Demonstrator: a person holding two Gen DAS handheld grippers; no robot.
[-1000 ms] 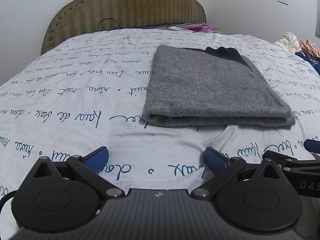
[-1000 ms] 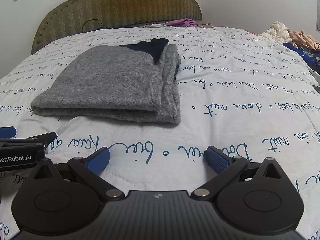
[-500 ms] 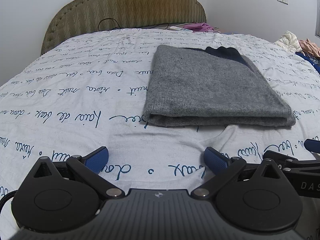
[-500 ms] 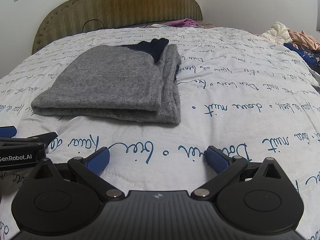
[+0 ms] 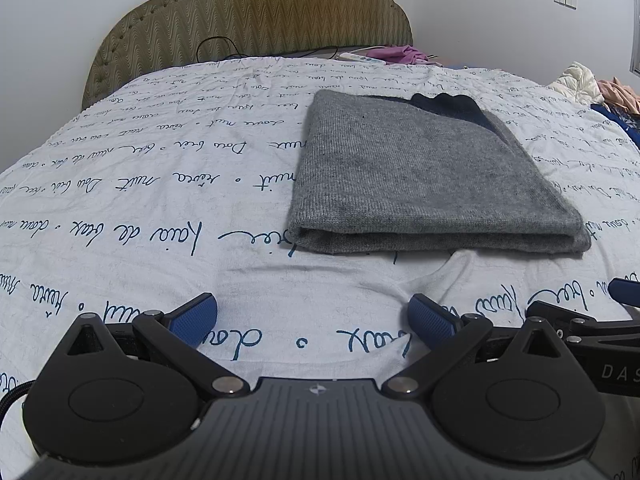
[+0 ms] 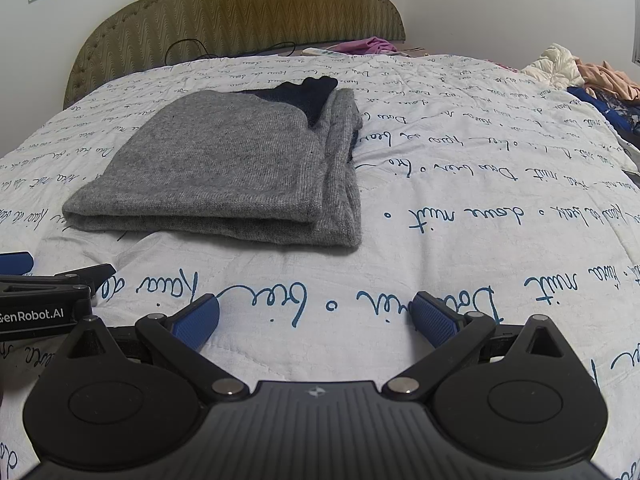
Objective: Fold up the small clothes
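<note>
A grey knit garment (image 5: 424, 176) with a dark navy part at its far end lies folded flat on the bed. It also shows in the right wrist view (image 6: 236, 176). My left gripper (image 5: 314, 320) is open and empty, low over the sheet just in front of the garment's near edge. My right gripper (image 6: 316, 318) is open and empty, in front of and to the right of the garment. Each gripper shows at the edge of the other's view: the right one (image 5: 580, 320), the left one (image 6: 48, 288).
The bed has a white quilted sheet with blue script (image 5: 160, 184) and an olive padded headboard (image 5: 256, 12). Loose clothes (image 6: 580, 72) lie piled at the right edge. A pink cloth (image 6: 364, 45) and a cable lie by the headboard.
</note>
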